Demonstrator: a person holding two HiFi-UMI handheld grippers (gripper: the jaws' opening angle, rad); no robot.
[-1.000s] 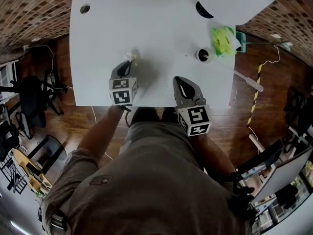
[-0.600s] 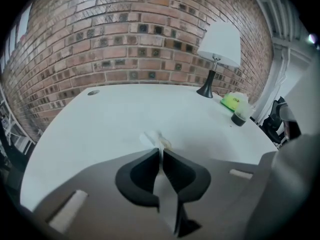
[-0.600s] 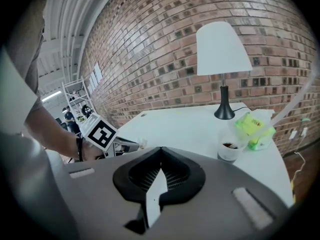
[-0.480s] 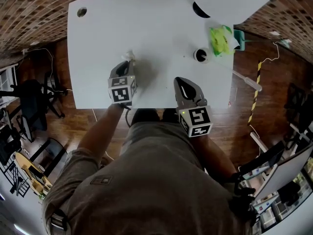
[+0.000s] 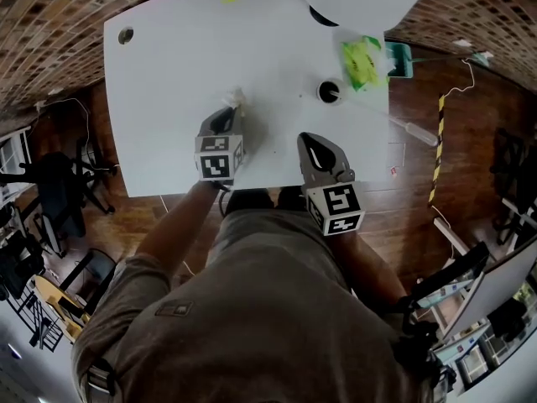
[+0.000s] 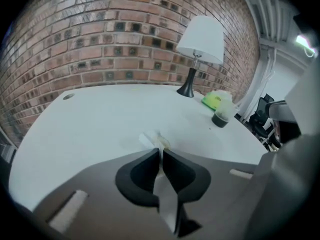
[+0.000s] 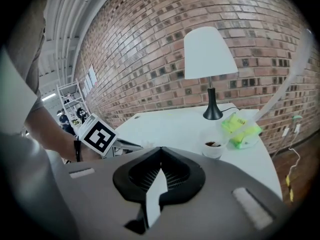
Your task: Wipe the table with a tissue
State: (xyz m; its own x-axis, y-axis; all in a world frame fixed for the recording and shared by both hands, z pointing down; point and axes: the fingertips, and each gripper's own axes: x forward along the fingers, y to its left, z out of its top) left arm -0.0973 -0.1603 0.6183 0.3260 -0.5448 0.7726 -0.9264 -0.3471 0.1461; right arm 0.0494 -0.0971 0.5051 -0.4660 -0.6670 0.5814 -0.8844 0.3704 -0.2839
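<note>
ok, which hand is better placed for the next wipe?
Left. The left tool is shut on the tissue, which is down on the table. The right tool is shut and empty, near the table's front edge.

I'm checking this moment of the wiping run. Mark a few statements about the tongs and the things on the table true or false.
1. The left tongs are shut on the tissue. True.
2. The right tongs grip a second tissue. False: they are shut with nothing between them.
3. The cup stands beside the green packet. True.
4. The lamp has a black shade. False: the shade is white and the base is black.
</note>
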